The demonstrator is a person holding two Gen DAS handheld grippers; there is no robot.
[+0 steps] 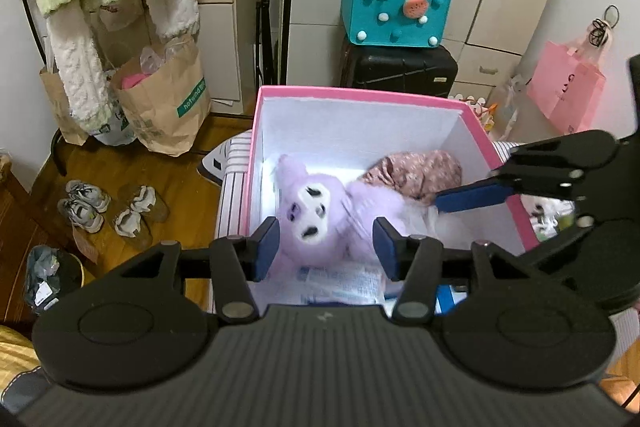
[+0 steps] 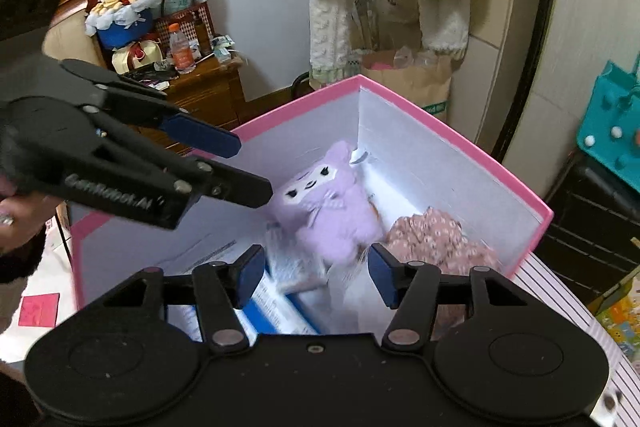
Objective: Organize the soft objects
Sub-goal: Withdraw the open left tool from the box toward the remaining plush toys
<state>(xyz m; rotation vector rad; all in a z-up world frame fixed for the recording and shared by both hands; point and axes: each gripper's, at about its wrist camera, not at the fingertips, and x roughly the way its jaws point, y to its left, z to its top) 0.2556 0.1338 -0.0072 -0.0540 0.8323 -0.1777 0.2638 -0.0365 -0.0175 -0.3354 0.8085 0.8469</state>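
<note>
Risk: purple plush (image 1: 316,215) lies in pink box (image 1: 360,95) w/ floral cloth (image 1: 416,173) beside it | left gripper (image 1: 326,251) fingers apart, empty, above plush | right gripper (image 2: 316,277) fingers apart, empty | grippers near; may collide; fur could snag a finger & drag plush out

You see a pink-rimmed box (image 1: 352,91) with white inner walls, a lilac plush toy (image 1: 316,215) with a white face, and dusty-pink floral cloth (image 1: 416,173). Your grippers' fingers (image 1: 266,247) are black with blue pads.
</note>
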